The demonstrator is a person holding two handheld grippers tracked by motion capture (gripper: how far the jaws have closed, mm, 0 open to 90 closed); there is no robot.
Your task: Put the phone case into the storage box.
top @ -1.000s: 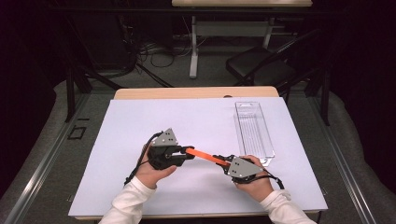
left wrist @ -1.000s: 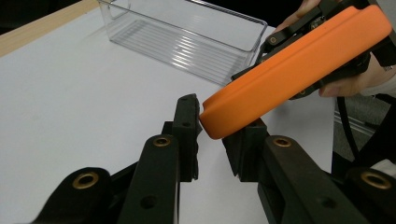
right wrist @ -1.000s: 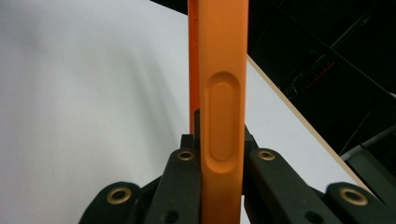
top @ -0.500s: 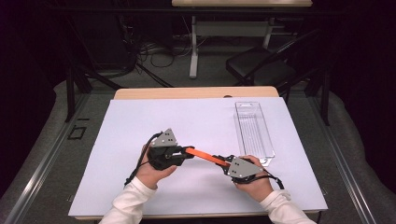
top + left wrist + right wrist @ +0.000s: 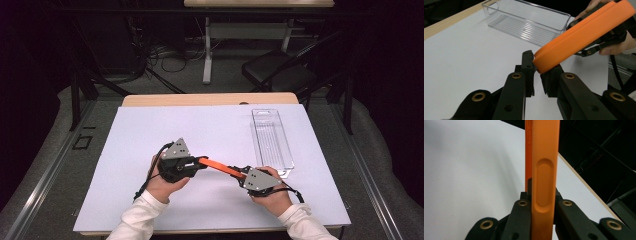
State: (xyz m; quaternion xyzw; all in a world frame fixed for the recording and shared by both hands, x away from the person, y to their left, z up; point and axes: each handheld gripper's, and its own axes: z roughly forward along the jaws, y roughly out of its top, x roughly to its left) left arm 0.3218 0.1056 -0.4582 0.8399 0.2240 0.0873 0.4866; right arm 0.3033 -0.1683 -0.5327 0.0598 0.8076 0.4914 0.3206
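Both tongs are on one thing, a flat orange case (image 5: pixel 220 166), held up above the white sheet (image 5: pixel 150 135) that covers the desk (image 5: pixel 210 99). Right tongs (image 5: pixel 241 175) are clamped on one end of the case; in the right gripper view the jaws press its two faces, and the narrow edge with a long oval recess (image 5: pixel 543 185) runs straight up between them. Left tongs (image 5: pixel 200 162) take the other end: in the left gripper view the rounded end of the orange case (image 5: pixel 574 37) sits between the two black jaws, which have just been closing. One jaw meets the tip of the case and the other lies under it, so the grip looks made.

The case spans the gap between the two hands, tilted, its end toward the clear bin (image 5: pixel 272 142) the lower one. Taking that clear bin as the landmark: the case hangs just off its near left corner, the right hand (image 5: pixel 272 197) is just in front of its near end, and the left hand (image 5: pixel 167 182) is well to its left. The bin stands upright on the sheet, long side pointing away from the person.
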